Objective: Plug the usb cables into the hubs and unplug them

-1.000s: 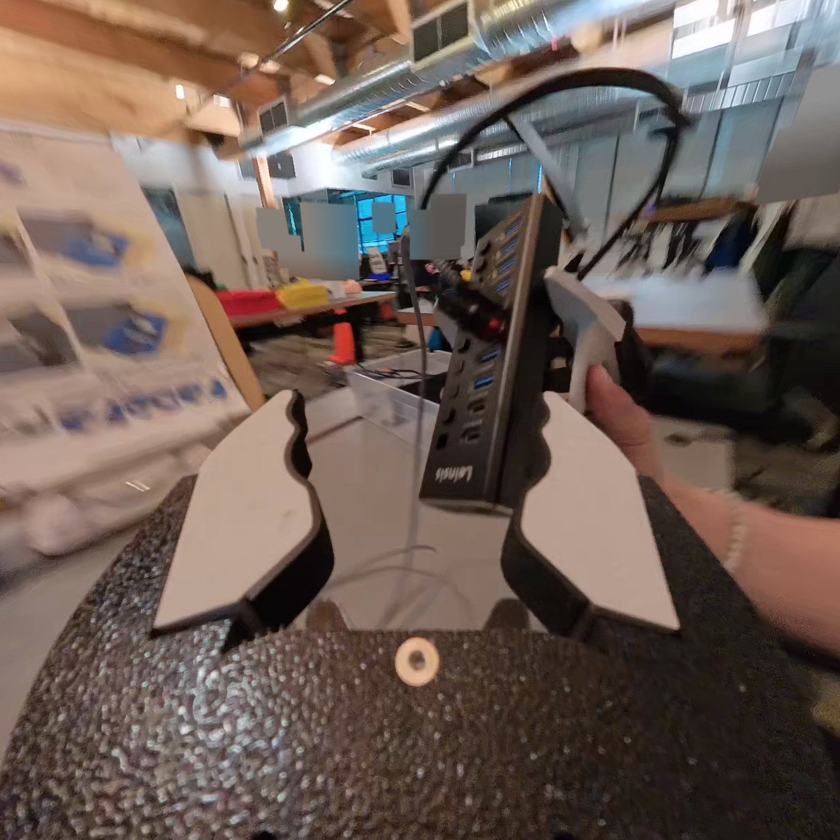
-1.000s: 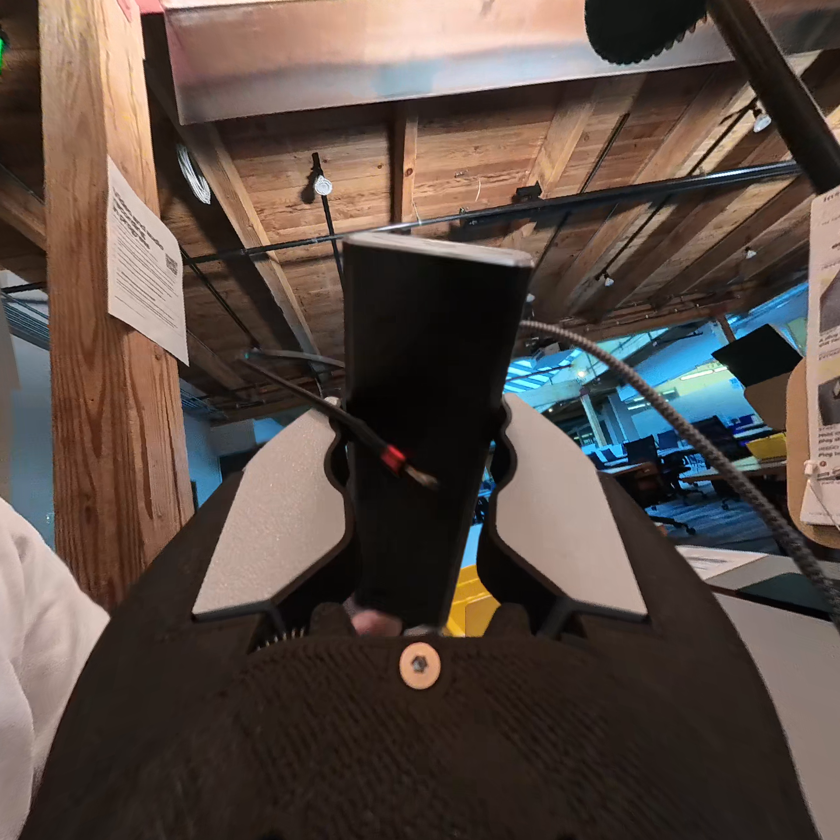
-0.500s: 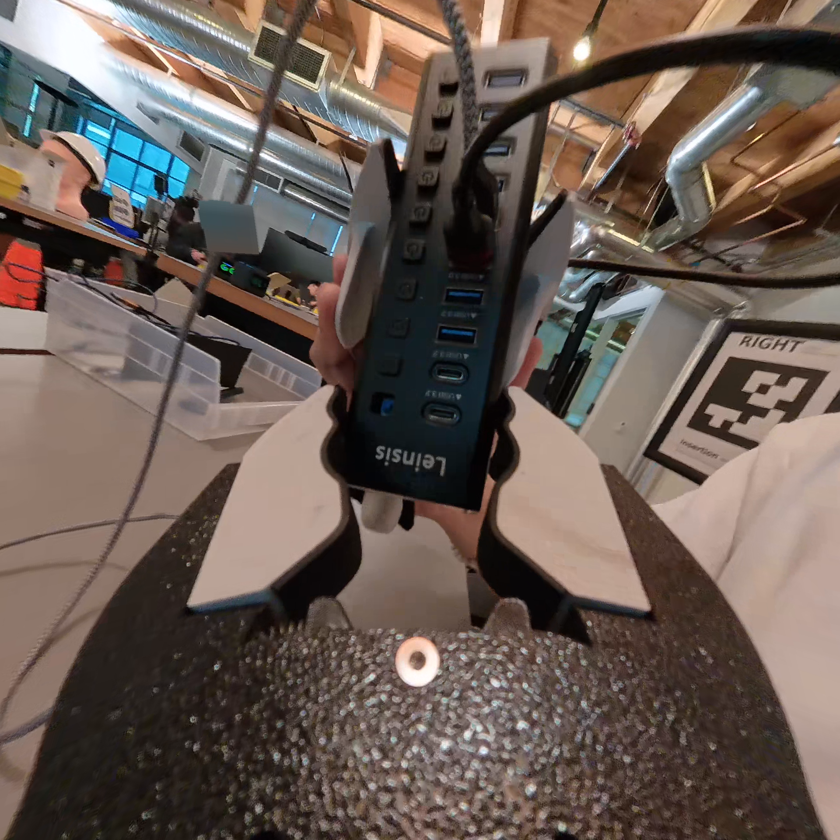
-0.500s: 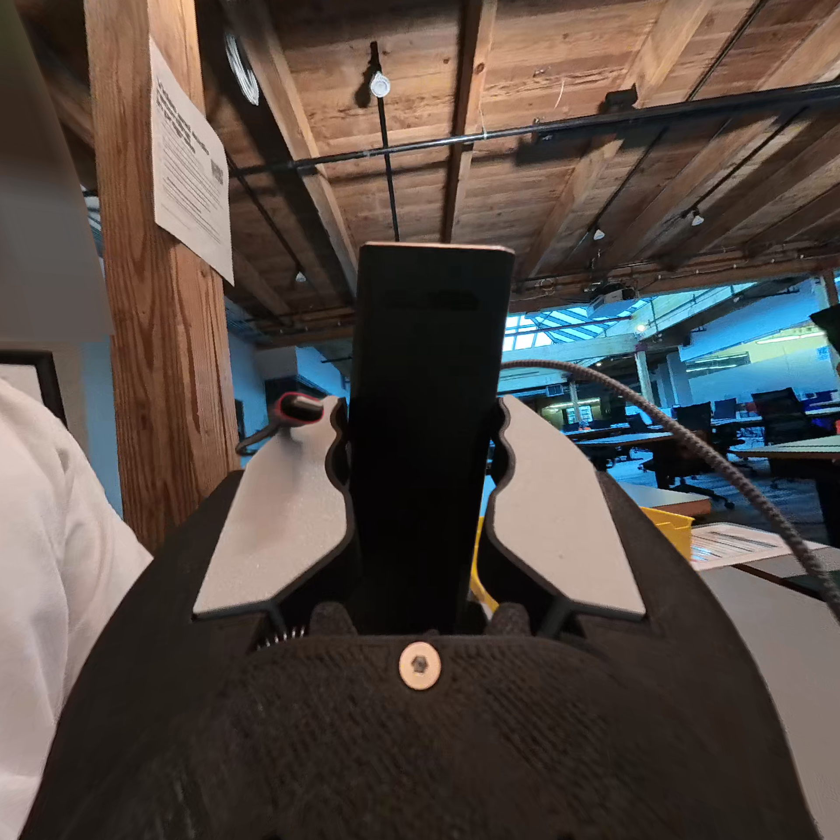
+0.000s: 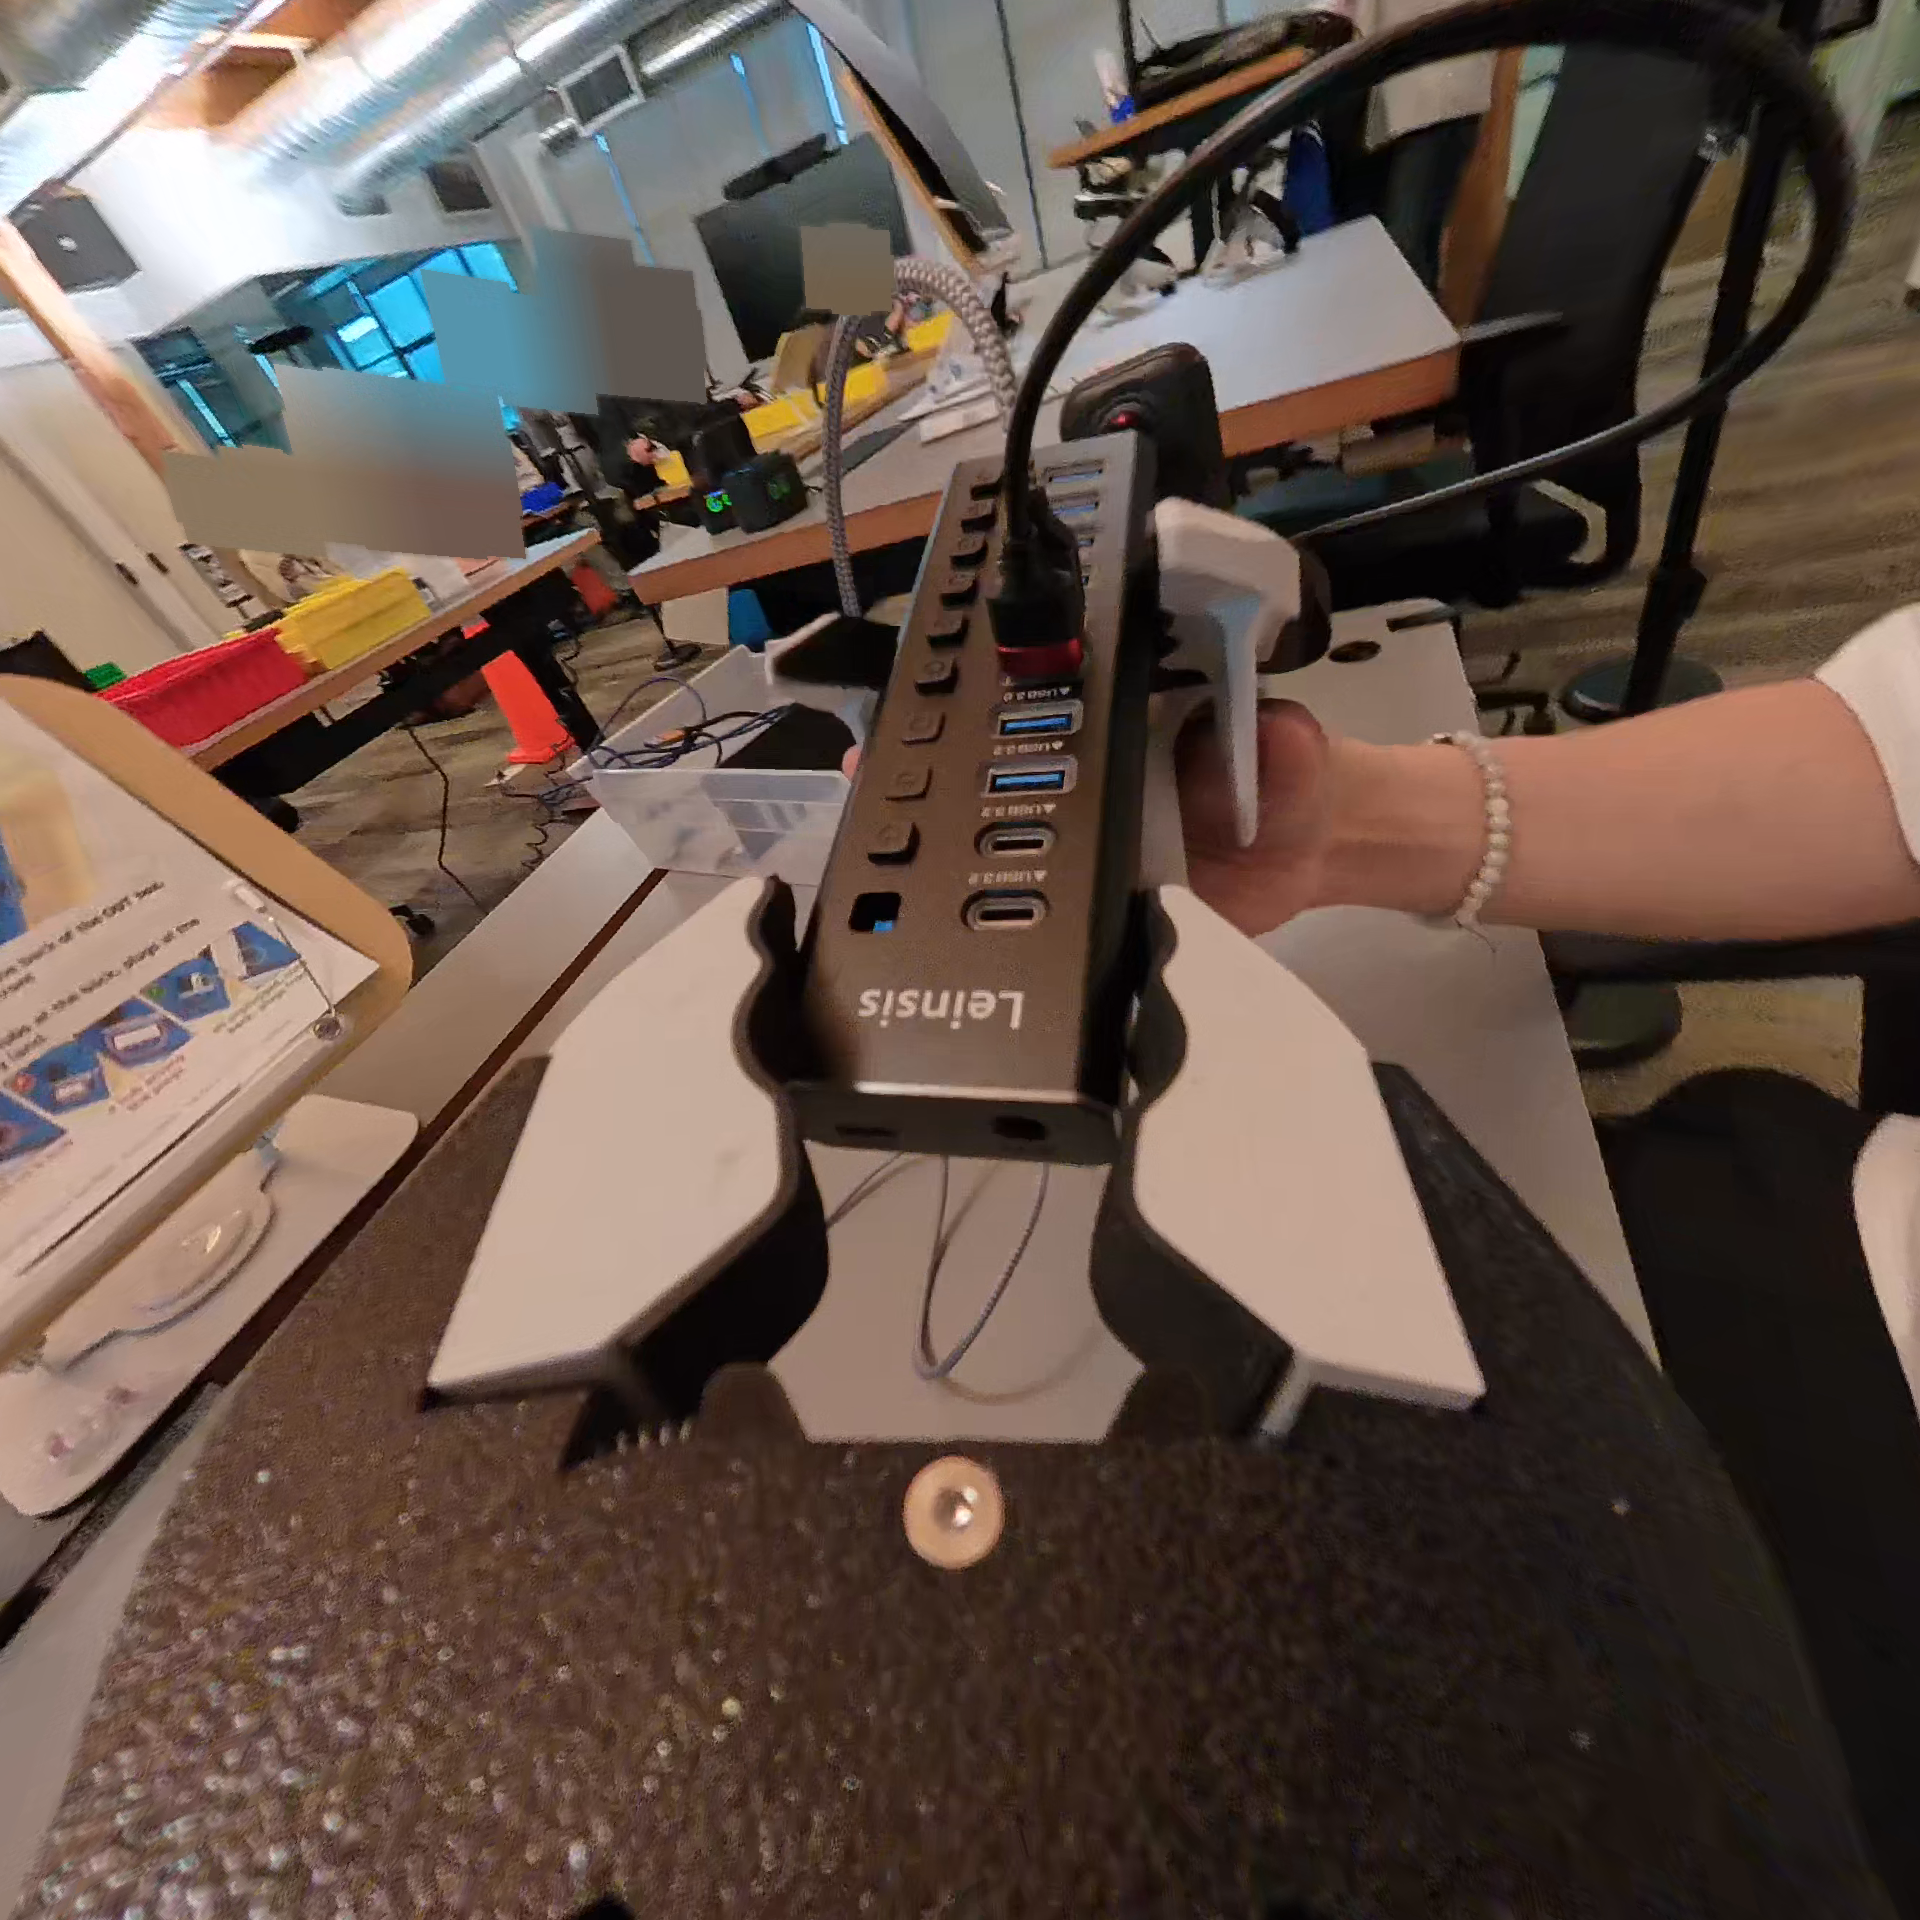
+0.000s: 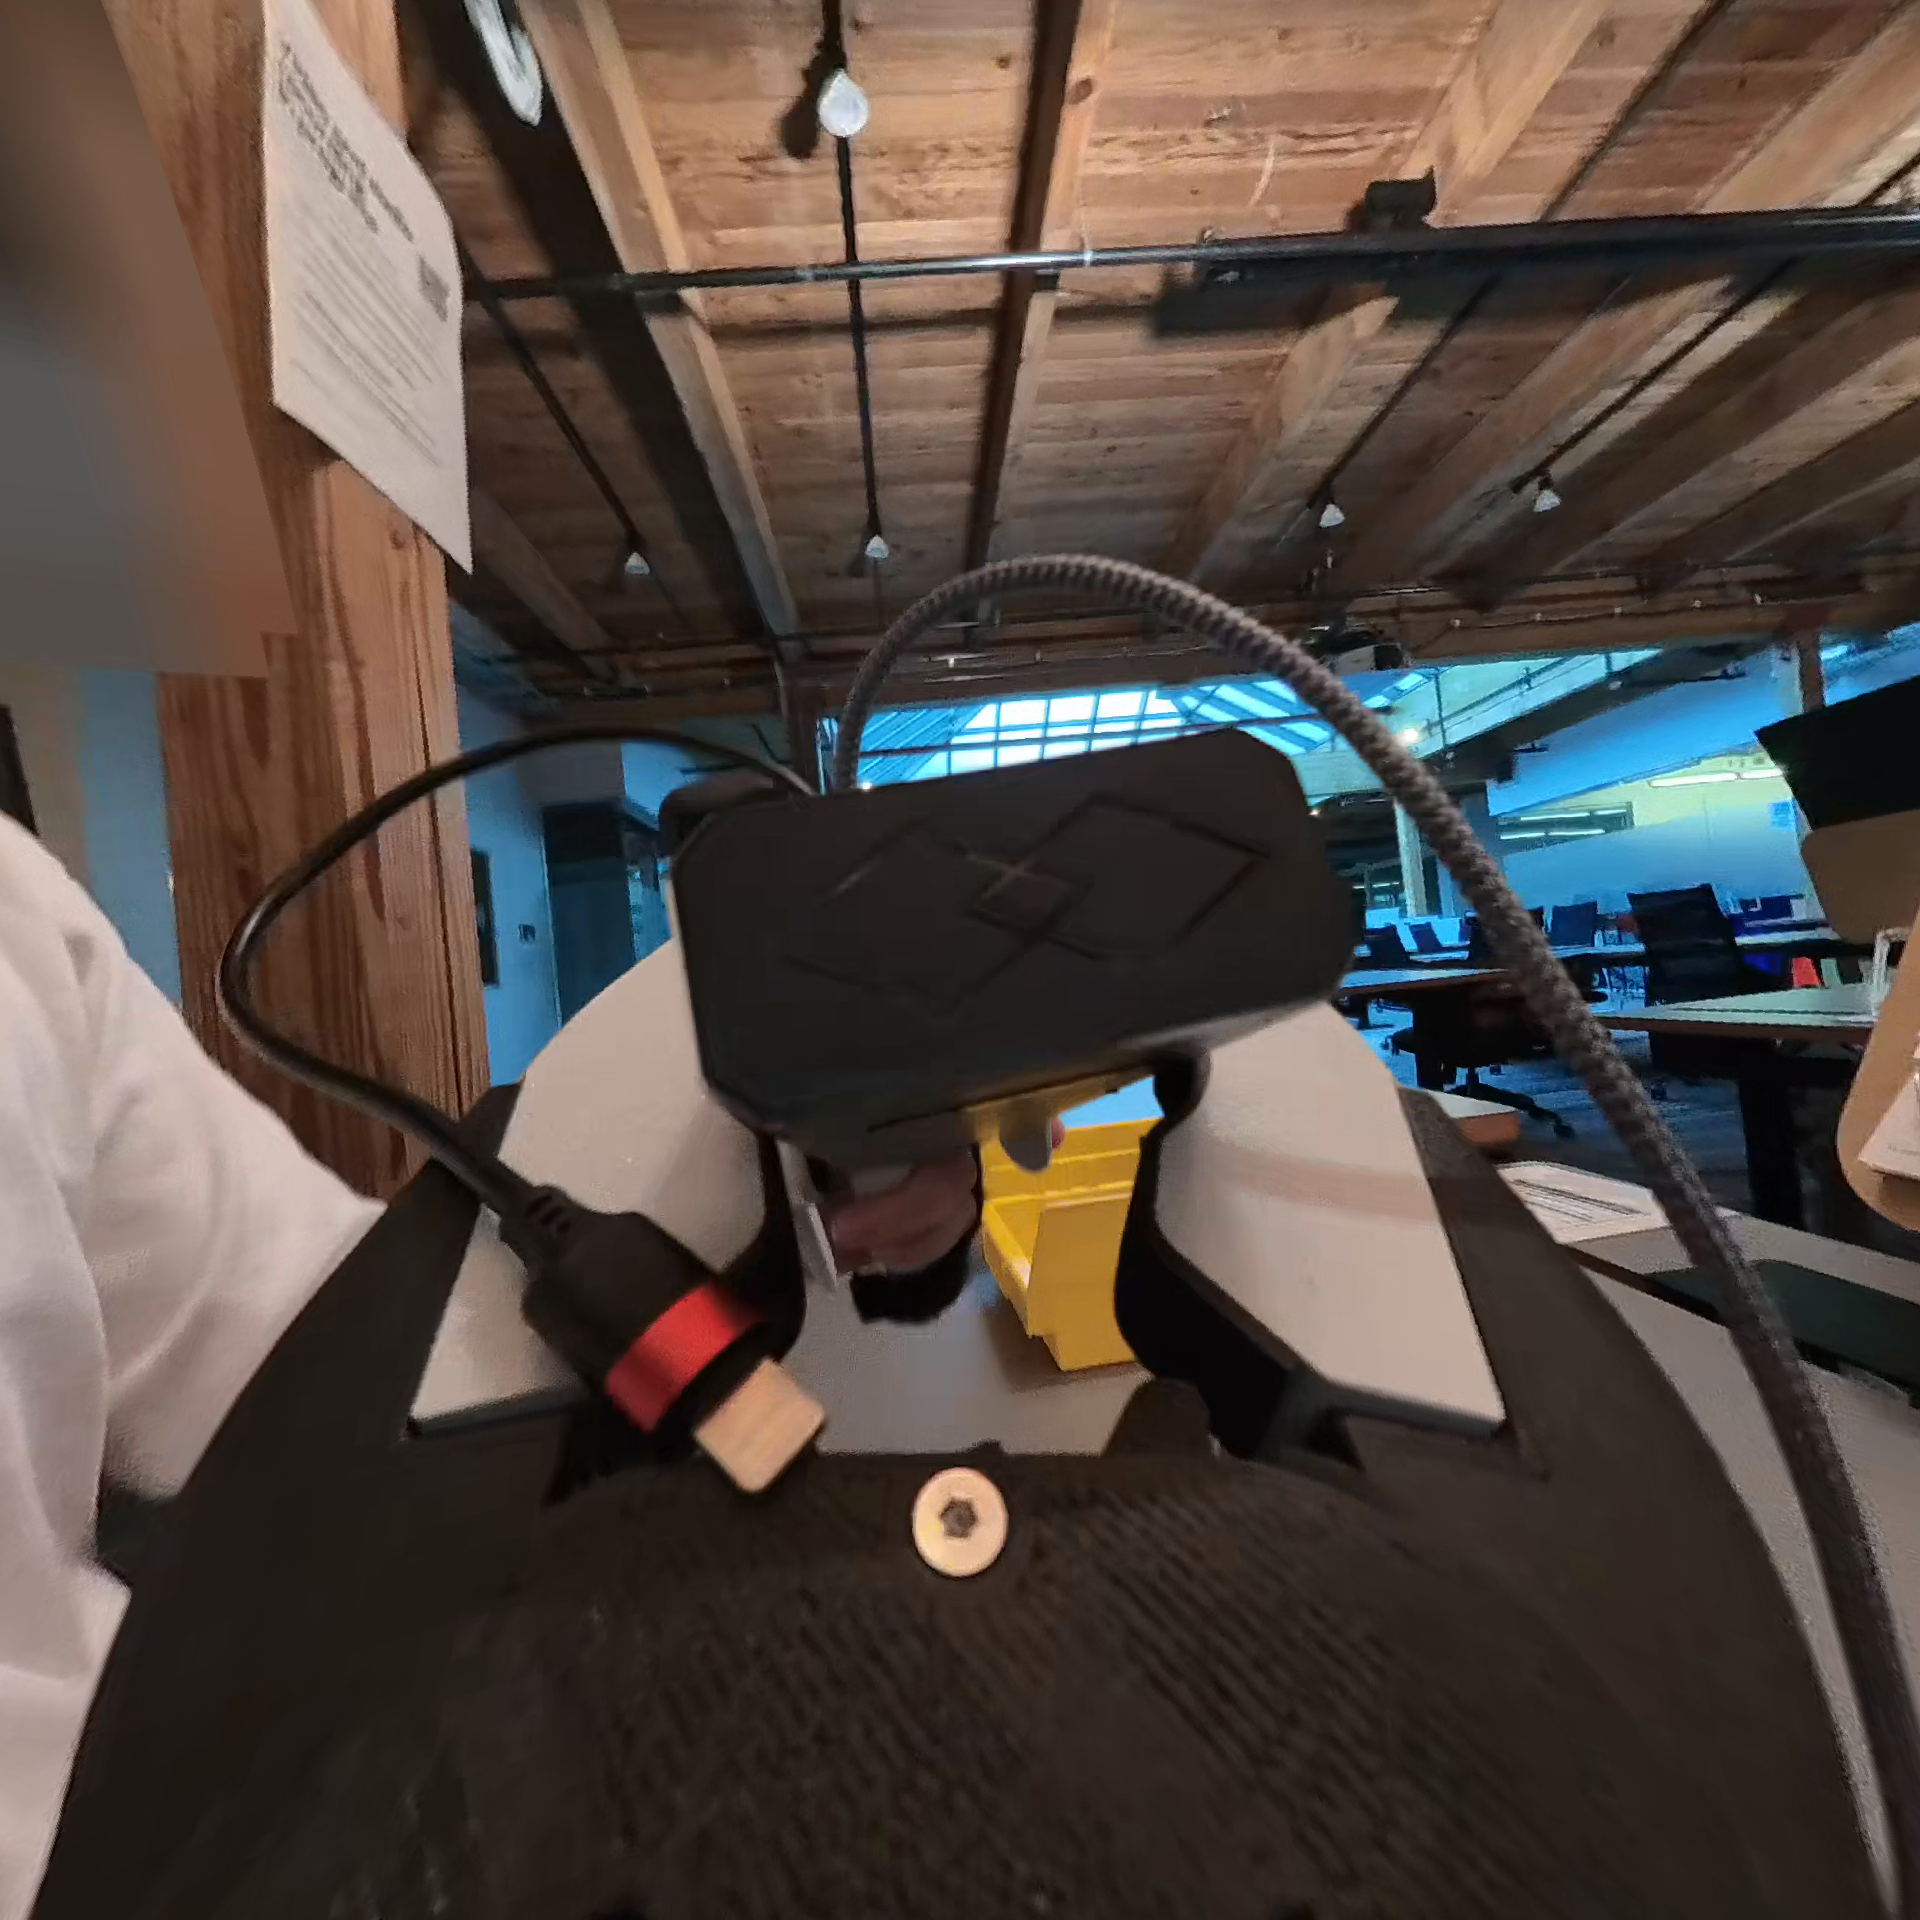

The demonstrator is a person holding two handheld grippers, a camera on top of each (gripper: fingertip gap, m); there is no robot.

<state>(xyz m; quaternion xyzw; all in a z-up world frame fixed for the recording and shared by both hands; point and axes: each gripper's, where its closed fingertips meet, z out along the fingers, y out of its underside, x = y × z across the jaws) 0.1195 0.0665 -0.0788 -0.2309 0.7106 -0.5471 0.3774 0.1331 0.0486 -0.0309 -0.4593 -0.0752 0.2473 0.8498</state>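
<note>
The left gripper [image 5: 951, 1049] pinches the near end of the black hub [image 5: 971, 821] above the table [image 5: 1455, 1029]; the right gripper [image 5: 1039, 649], fingers spread, flanks its middle. A black cable [image 5: 1034, 582] sits plugged. A crooked pull could twist the hub loose

The space between the left tool's [image 5: 961, 997] fingers is filled by the black USB hub [image 5: 971, 831], so nothing more passes there. Above the hub, a thick black cable [image 5: 1455, 156] arches across its upper ports, and the right tool [image 5: 1216, 613] flanks its far end. Below the hub, bare table [image 5: 1455, 1018] lies open, crossed only by a thin cable loop [image 5: 971, 1278].
</note>
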